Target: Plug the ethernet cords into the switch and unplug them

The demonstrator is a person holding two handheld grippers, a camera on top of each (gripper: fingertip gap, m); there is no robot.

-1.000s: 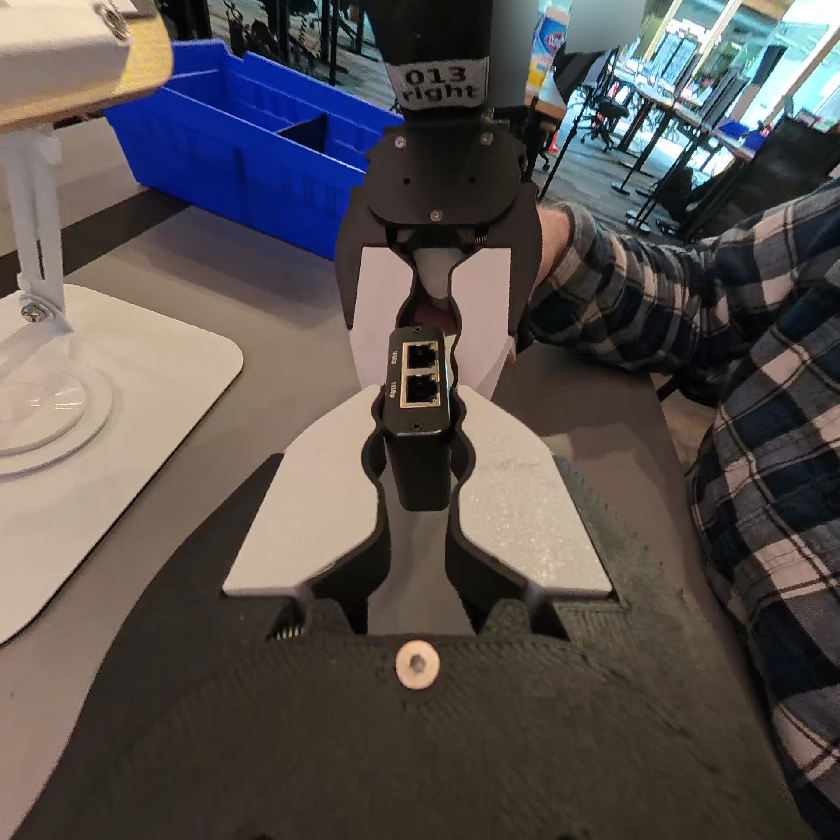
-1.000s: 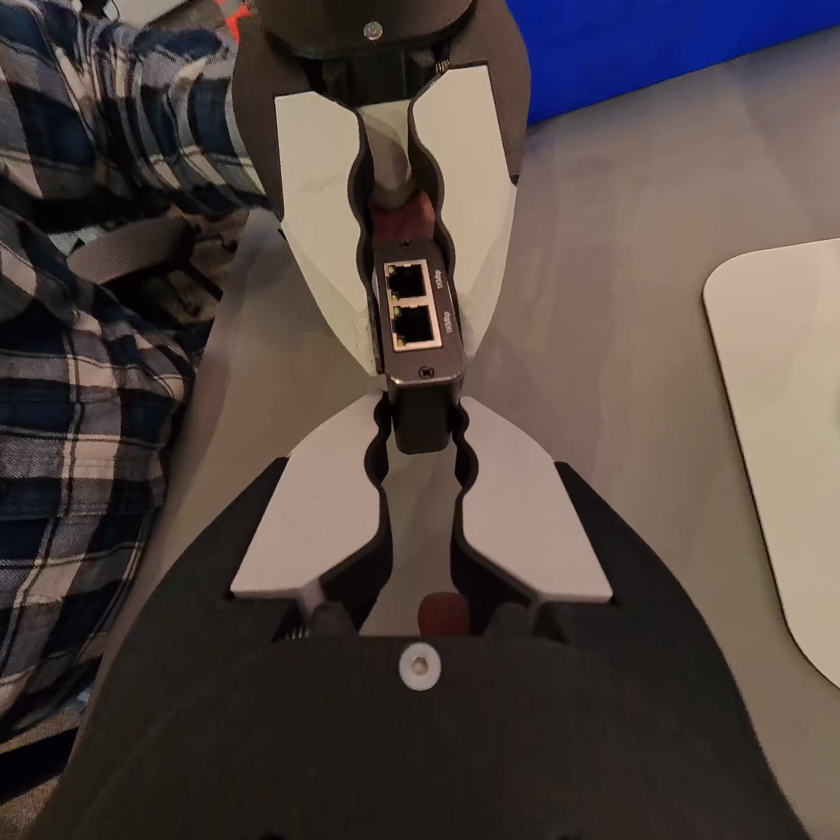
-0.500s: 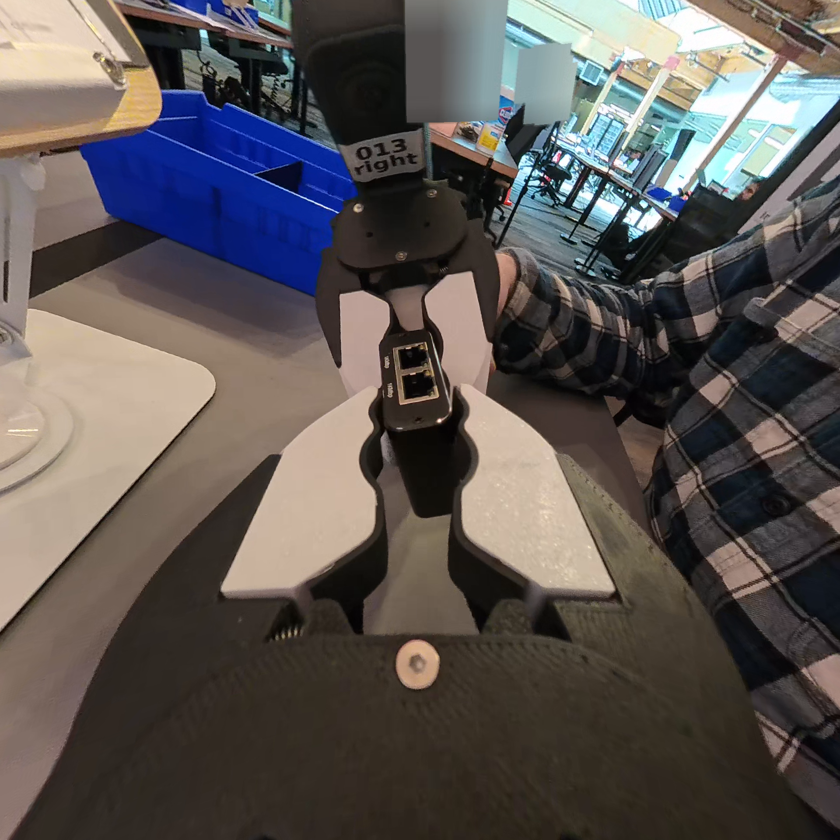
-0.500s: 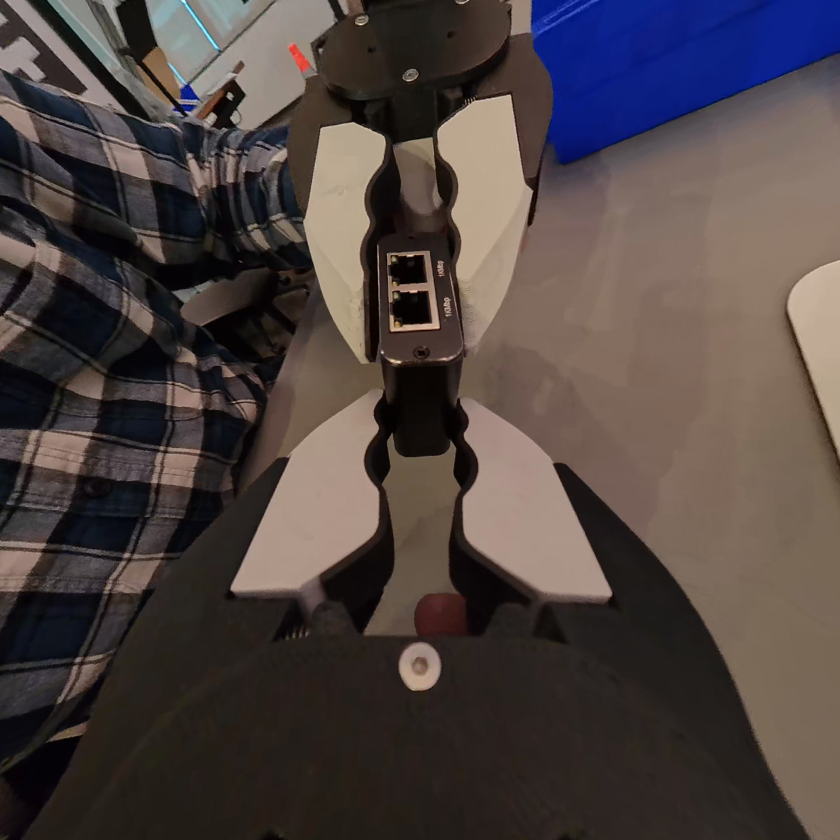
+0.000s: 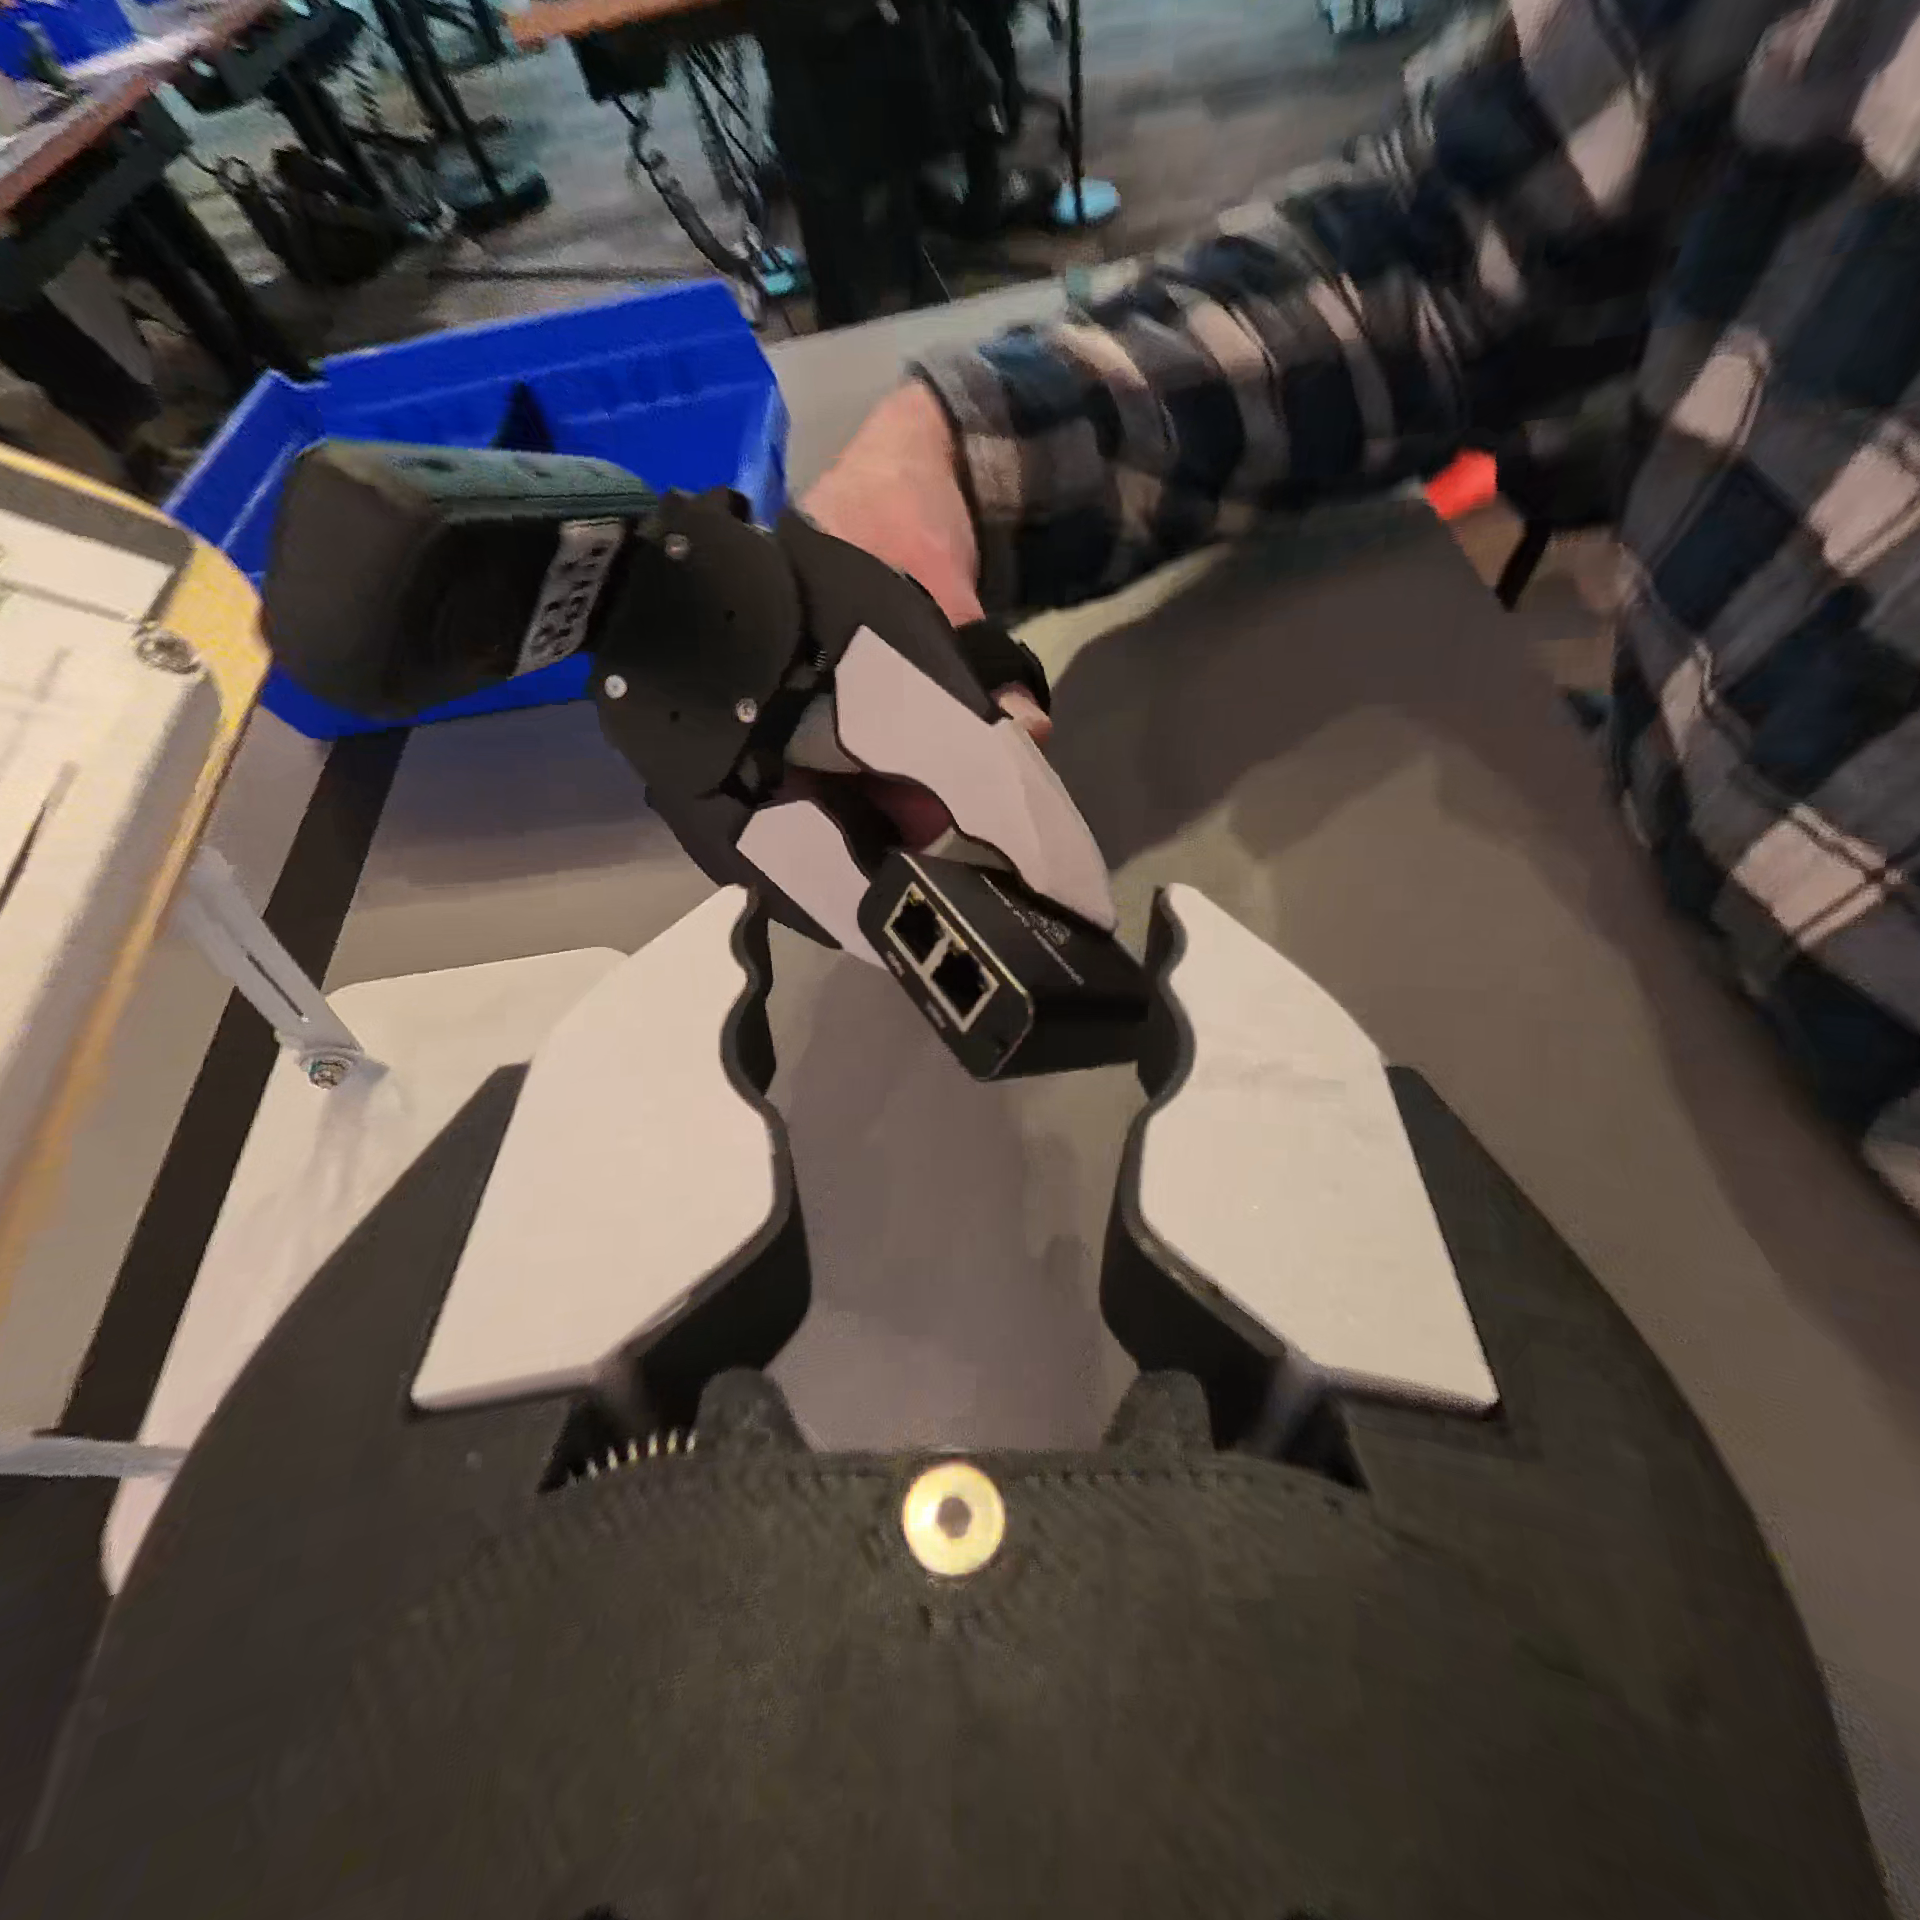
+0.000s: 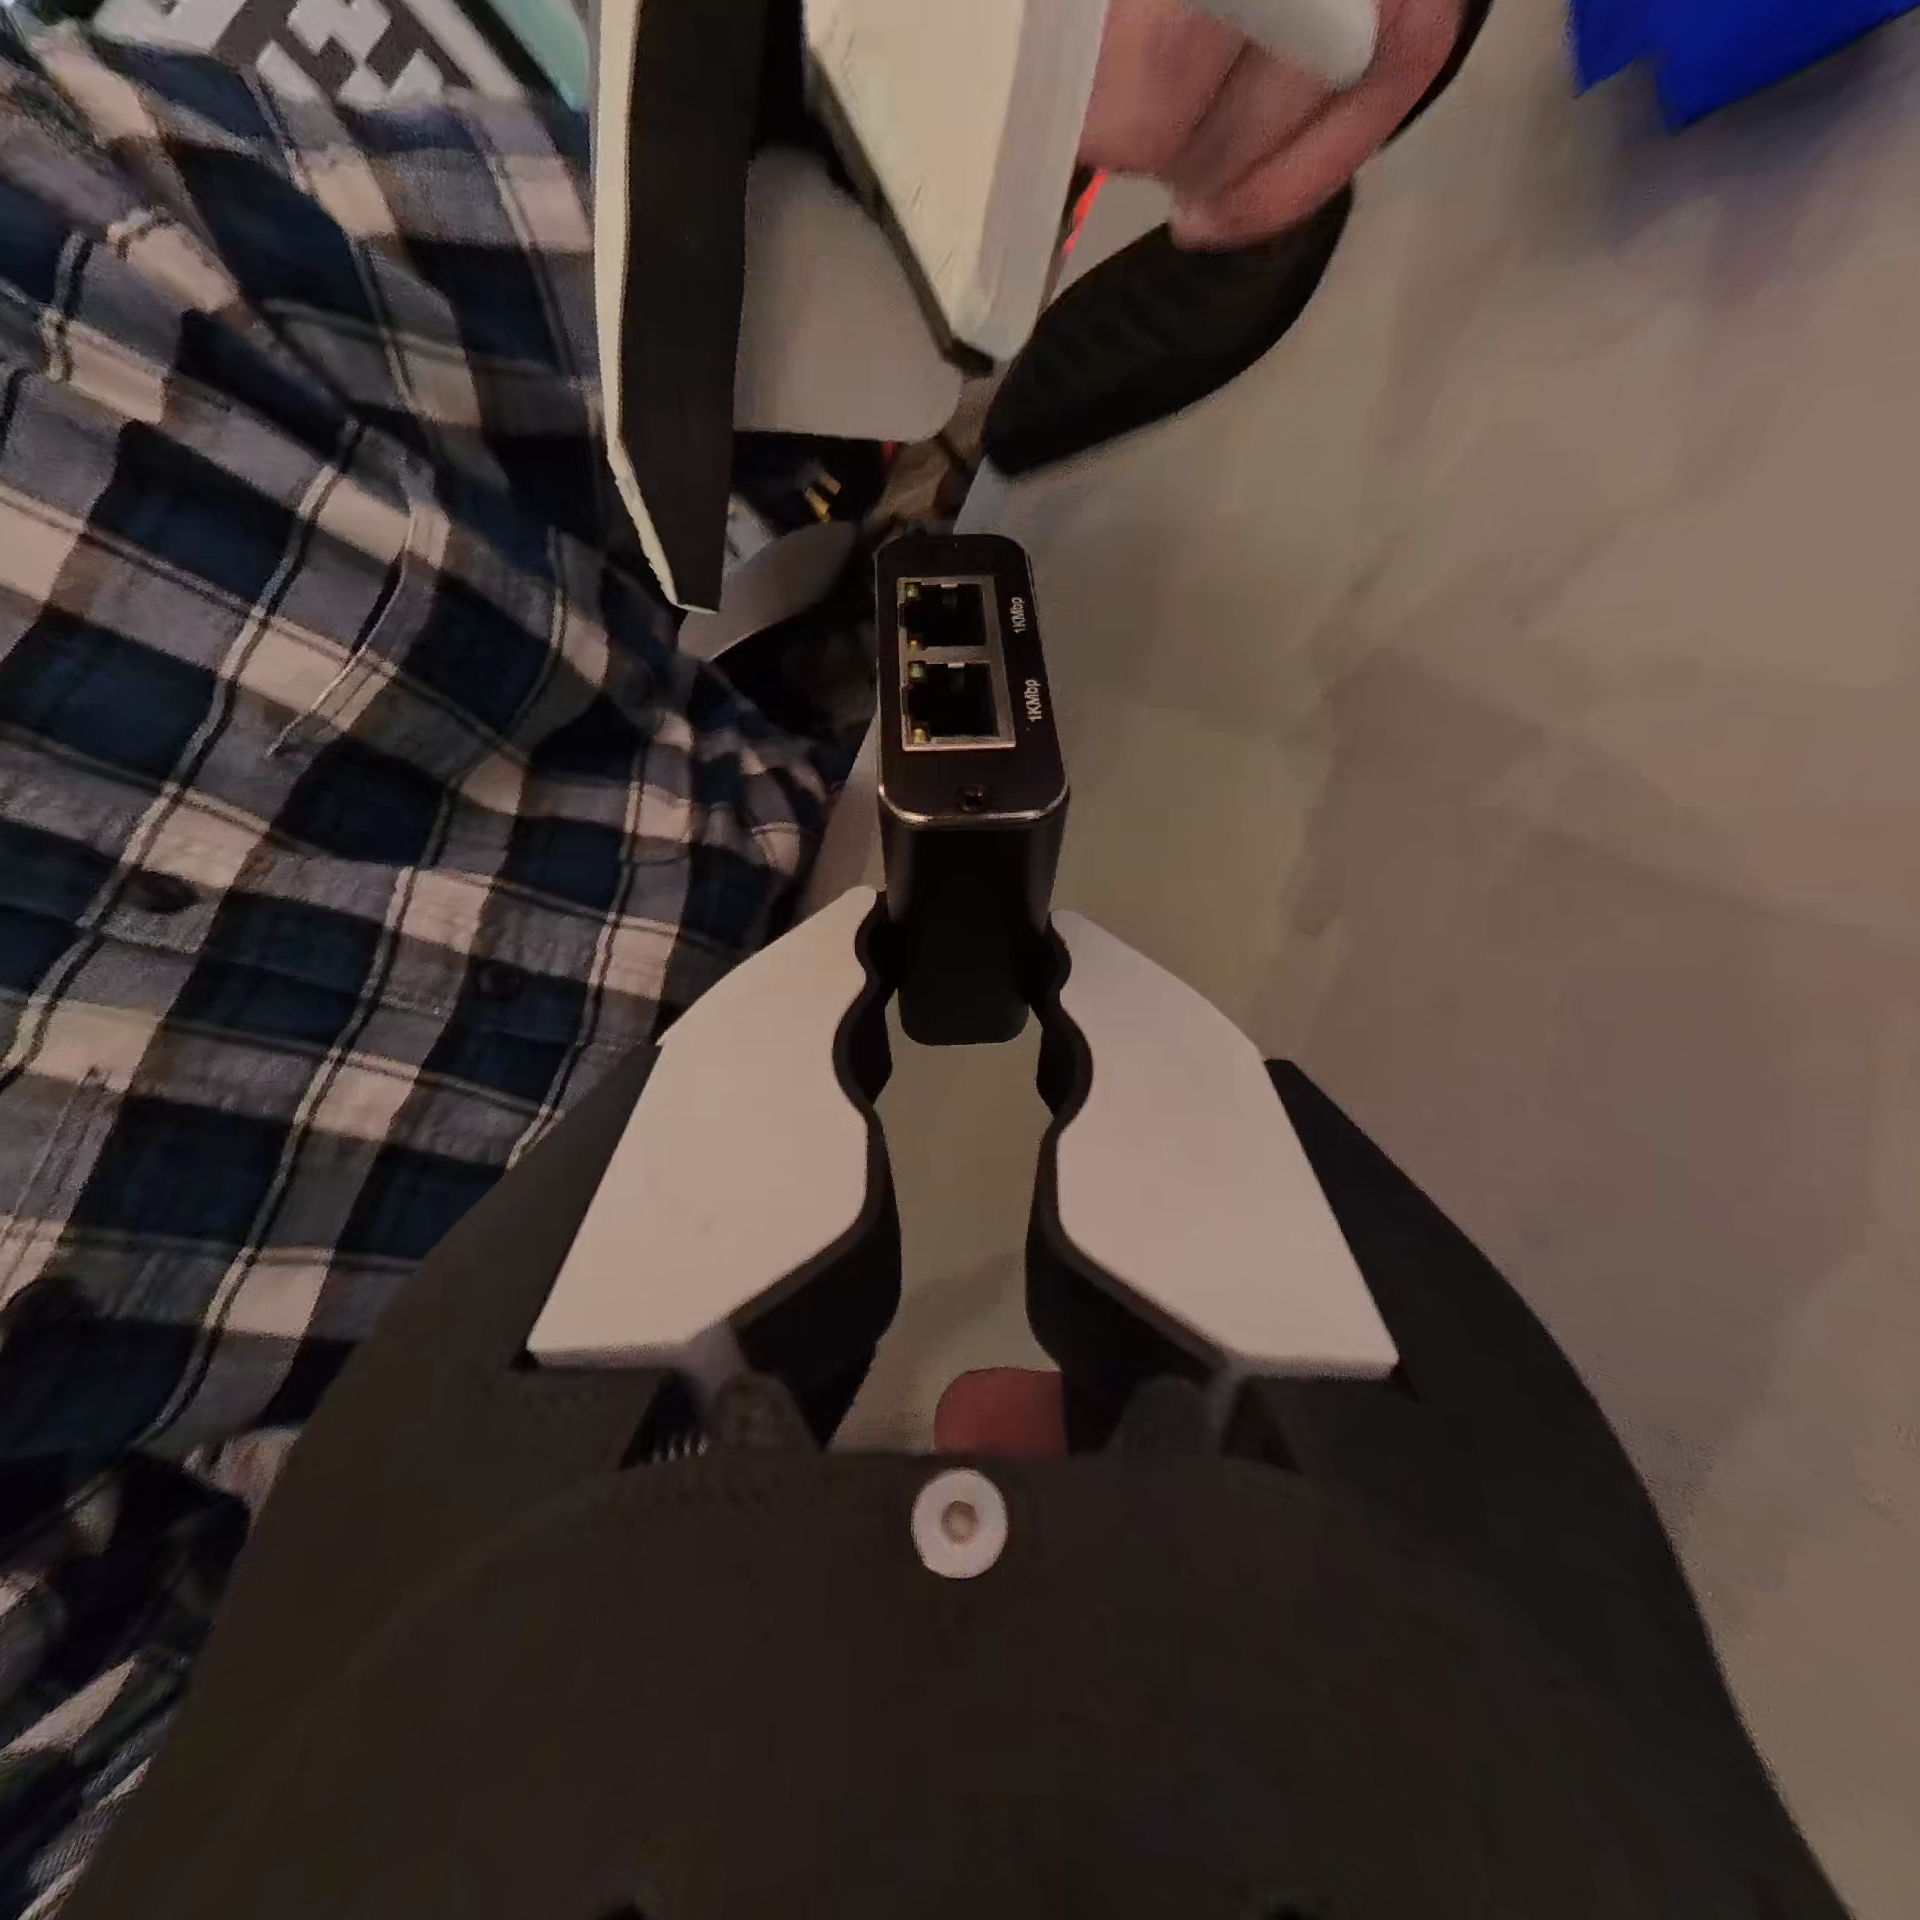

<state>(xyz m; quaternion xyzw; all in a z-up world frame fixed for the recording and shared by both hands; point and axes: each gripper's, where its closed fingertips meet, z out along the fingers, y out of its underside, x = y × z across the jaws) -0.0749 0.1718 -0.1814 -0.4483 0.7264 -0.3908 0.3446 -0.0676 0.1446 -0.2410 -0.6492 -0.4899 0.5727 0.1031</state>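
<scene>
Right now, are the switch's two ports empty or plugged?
Empty. Both ports on the switch show open sockets with no cord, while the right gripper holds it.

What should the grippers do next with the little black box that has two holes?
Probably set it down on the grey table. The right hand-held gripper alone grips the small black metal switch; the left hand-held gripper is open, and no cords show.

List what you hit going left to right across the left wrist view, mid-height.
White stand plate → blue bin → right gripper → black switch clamped in it → plaid sleeve. The left gripper sits below with its jaws wide open around the switch.
</scene>
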